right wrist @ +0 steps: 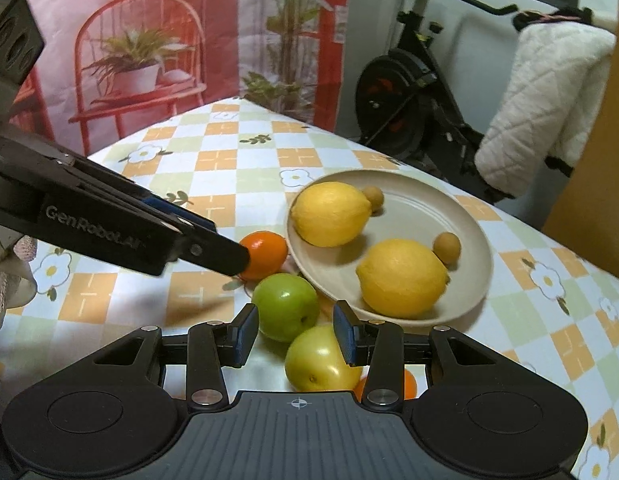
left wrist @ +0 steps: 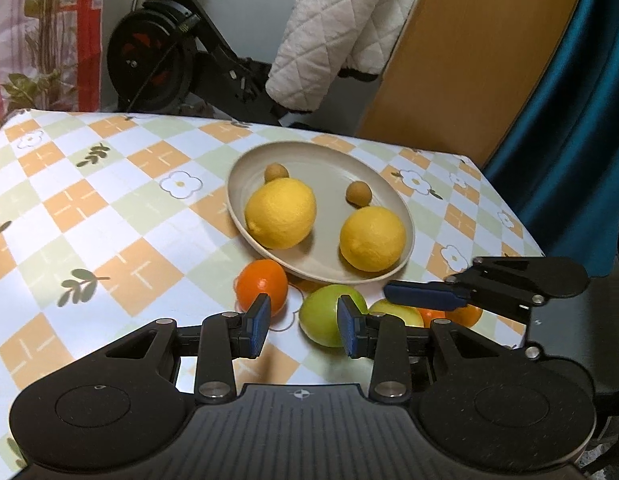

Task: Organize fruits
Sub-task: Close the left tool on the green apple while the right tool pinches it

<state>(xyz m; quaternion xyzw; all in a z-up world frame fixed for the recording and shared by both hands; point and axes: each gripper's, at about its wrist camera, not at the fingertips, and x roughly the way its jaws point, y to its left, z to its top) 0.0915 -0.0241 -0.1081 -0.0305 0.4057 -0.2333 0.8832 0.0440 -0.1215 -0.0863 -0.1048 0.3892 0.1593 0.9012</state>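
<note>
The round beige plate (left wrist: 393, 196) holds two yellow lemons (left wrist: 280, 213) and two small brown fruits (left wrist: 358, 193); just before it lie an orange (left wrist: 260, 284) and two green apples (left wrist: 325, 314).

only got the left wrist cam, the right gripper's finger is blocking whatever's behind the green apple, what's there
Observer: The right wrist view shows a second, yellower apple lying right against the green apple, on the near side of it.
Operator: any orange back there too
Observer: Yes, one orange peeks out from under the right gripper's linkage, just beyond the yellower apple.
Operator: is the right gripper holding anything
Observer: No. The right gripper is open, its pads spread above the two apples and gripping neither.
</note>
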